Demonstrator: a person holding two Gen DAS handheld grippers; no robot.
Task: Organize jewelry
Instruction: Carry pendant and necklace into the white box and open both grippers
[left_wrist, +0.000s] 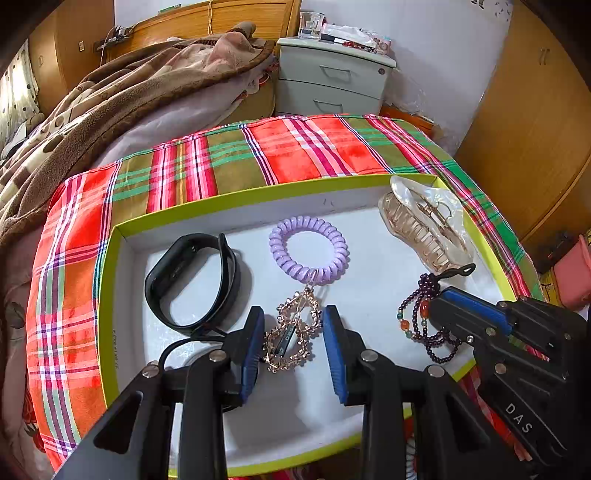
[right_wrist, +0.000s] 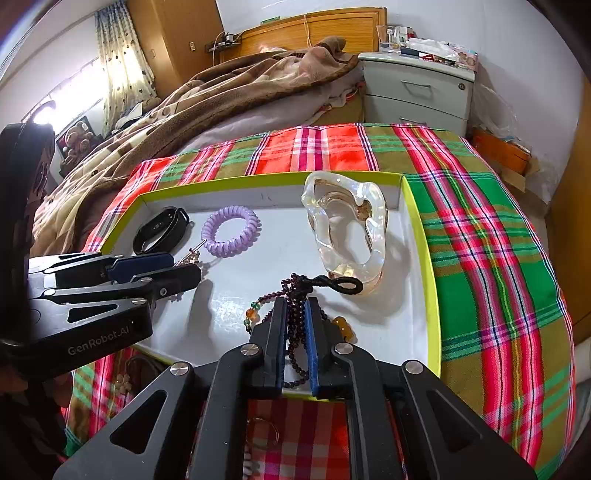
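The tray, a shallow white box with a lime rim, lies on a plaid cloth and holds everything: a black band at the left, a lilac coil tie in the middle, a clear claw clip at the far right corner, a gold chain just below the coil, and dark beads near the front right. The left gripper stands released, its jaws either side of the chain with daylight between pads and links; the right gripper has its jaws nearly together with bead strands running between them, though whether the pads truly pinch them I cannot tell from here. The beads look light, limp and slippery; a grip on one strand would let the rest hang and swing, so the bunched strands near the black cord loop seem the better hold. The chain is likewise slack and likely to snag; taking it across its thick tangled middle seems safest. The clip is rigid and probably brittle; it wants a gentle hold across its body.
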